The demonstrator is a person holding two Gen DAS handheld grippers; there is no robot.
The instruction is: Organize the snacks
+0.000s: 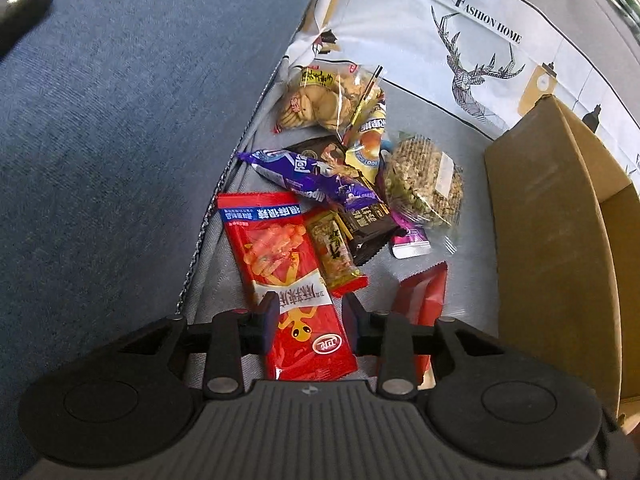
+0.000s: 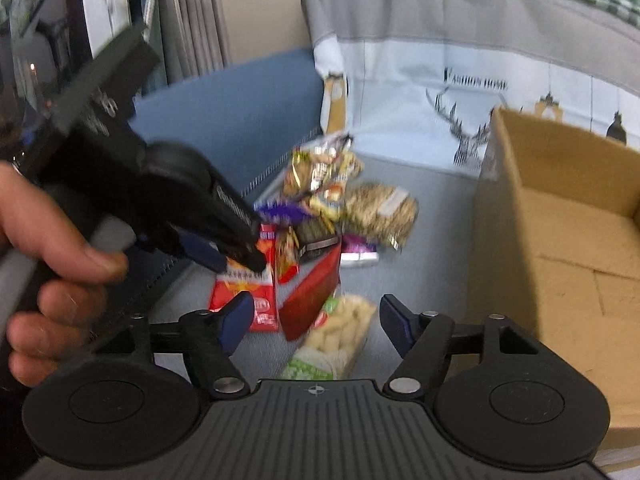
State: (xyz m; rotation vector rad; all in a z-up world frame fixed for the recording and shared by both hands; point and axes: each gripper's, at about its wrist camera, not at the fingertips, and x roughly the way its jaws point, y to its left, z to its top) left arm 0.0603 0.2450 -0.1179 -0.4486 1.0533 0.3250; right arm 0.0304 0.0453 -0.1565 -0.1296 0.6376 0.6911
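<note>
A pile of snack packets lies on the grey cloth surface [image 1: 432, 128]. My left gripper [image 1: 312, 316] points steeply down over a long red packet [image 1: 280, 256]. Its jaws are open and straddle the packet's lower part; no pad visibly presses on it. In the right wrist view, a hand [image 2: 52, 260] holds the left gripper [image 2: 234, 262] above that red packet [image 2: 244, 292]. My right gripper [image 2: 318, 320] is open and empty, above a pale packet with green ends [image 2: 340, 332] and a dark red packet [image 2: 312, 296]. An open cardboard box [image 1: 552, 240] [image 2: 560, 248] stands to the right of the pile.
The pile includes a purple packet [image 1: 308, 176], a clear pack of grain cakes [image 1: 424, 180], a bag of brown pastries [image 1: 320, 100] and a small brown bar [image 1: 368, 220]. A blue cushion [image 1: 120, 120] rises on the left. A deer-print cloth [image 1: 472, 64] hangs behind.
</note>
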